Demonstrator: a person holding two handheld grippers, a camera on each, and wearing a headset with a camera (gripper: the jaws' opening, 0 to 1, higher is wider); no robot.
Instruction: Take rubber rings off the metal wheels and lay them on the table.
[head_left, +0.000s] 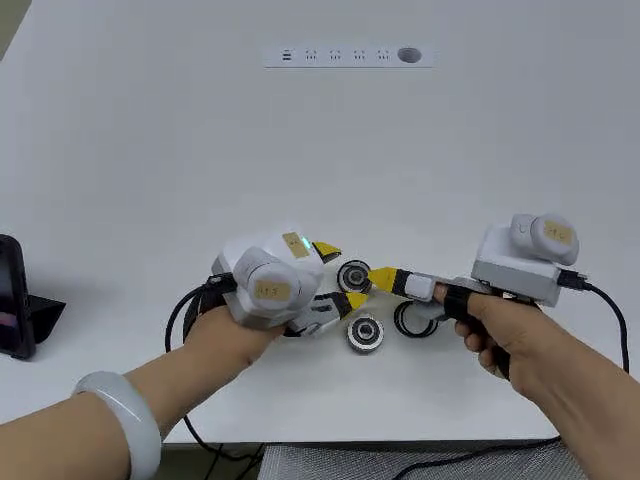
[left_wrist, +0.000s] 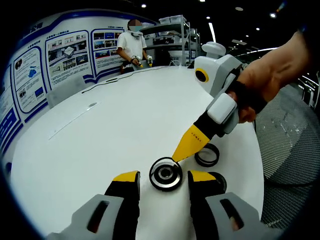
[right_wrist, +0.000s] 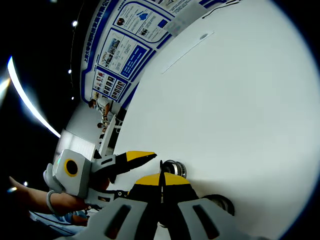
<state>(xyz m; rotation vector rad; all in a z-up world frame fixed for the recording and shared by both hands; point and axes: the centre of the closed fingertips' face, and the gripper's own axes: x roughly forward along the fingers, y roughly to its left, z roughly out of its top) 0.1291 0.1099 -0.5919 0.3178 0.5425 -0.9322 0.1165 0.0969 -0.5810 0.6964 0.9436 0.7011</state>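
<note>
**A:** Straight to the wheel (left_wrist: 166, 174): it lies flat on the white table (head_left: 300, 150), a dark band round its metal middle, right between the two yellow tips of the left gripper (head_left: 338, 274).

**B:** And those jaws stand wide, one on each side, with a sliver of table showing on both sides. Nothing is clamped.

**A:** The right gripper (head_left: 382, 278) comes in from the other side, its jaws pressed together into one yellow point. That point sits at the wheel's rim. Whether anything is pinched in it, I cannot tell.

**B:** Just beside that, a loose rubber ring (left_wrist: 206, 163) lies flat on the table, partly under the right gripper in the head view.

**A:** A second wheel (head_left: 365, 333) lies nearer the person, close to the first but apart from it, also dark-rimmed.

**B:** How is the room around them?

**A:** Tight towards the person: the table's front edge runs near the wheels, and a black cable (head_left: 185, 310) loops over it by the left hand. Beyond the wheels there is bare white surface up to a power strip (head_left: 350, 56) set flush in the top.

**B:** Out at the left edge a dark device (head_left: 12, 295) leans on a stand, well apart from the work.
</note>
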